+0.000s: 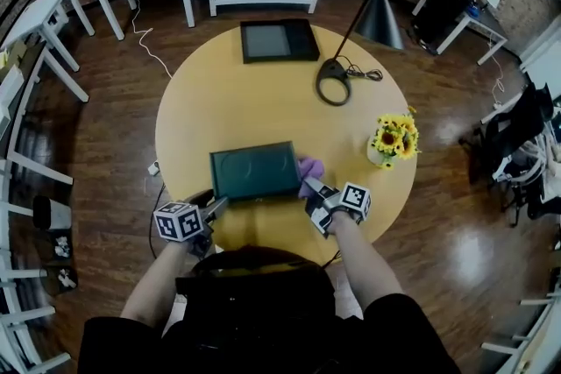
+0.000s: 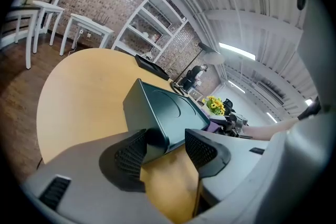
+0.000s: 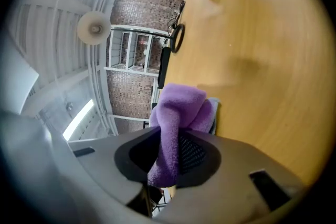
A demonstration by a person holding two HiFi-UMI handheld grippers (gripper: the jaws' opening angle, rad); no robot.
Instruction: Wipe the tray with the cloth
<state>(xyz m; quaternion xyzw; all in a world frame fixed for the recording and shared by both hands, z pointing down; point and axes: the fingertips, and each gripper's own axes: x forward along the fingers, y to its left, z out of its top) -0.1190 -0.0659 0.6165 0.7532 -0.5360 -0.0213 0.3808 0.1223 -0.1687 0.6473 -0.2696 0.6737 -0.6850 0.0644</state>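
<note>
The dark green tray (image 1: 254,172) is set on the round desk (image 1: 263,101), near its front edge. Its near-left corner is straddled by the left tool (image 2: 165,150), whose jaws are parted and not yet pressed on both sides. The purple cloth (image 3: 177,107) is clamped in the right tool (image 3: 169,152) at the tray's right edge. The corner should be gripped firmly first, so the tray is not pushed along under the cloth.
</note>
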